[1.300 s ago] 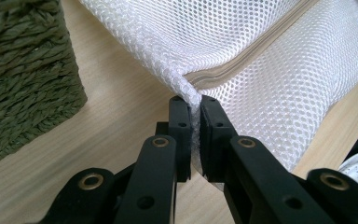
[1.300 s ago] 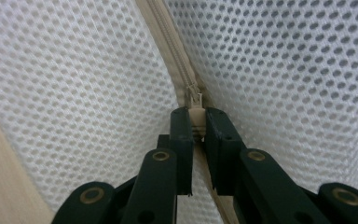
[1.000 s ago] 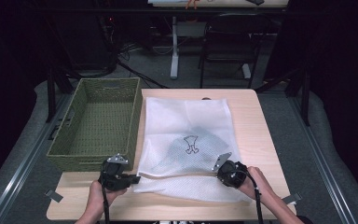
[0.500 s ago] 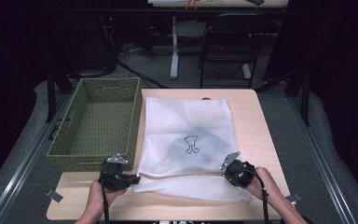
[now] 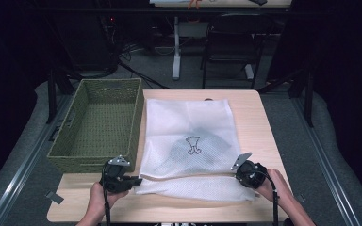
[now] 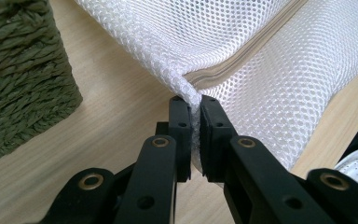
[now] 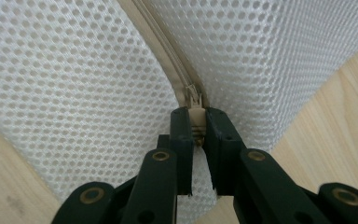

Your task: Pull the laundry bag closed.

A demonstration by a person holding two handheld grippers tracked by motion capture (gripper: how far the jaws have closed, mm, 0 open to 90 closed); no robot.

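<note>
So the white mesh laundry bag (image 5: 188, 141) is lying flat on the tabletop (image 5: 264, 122), just beside the green woven basket (image 5: 96, 125), which sits off the bag's left edge. There's something dark inside the bag, showing through the mesh near its middle, with a little printed logo (image 5: 193, 145) over it (can't tell what the dark thing is).

The left tool (image 5: 133, 181) is clamped tight on the bag's near left corner, the one closest to the basket; in the left gripper view (image 6: 194, 122) the mesh is bunched right between the jaws, with the zipper seam (image 6: 242, 63) running away from them. The right tool (image 5: 238, 169) is at the bag's near right corner, and in the right gripper view (image 7: 196, 122) it's closed on the beige zipper pull (image 7: 196, 119), with the zipper line curving off beyond it. A hand (image 5: 99, 207) is behind each tool at the tabletop's near edge.
</note>
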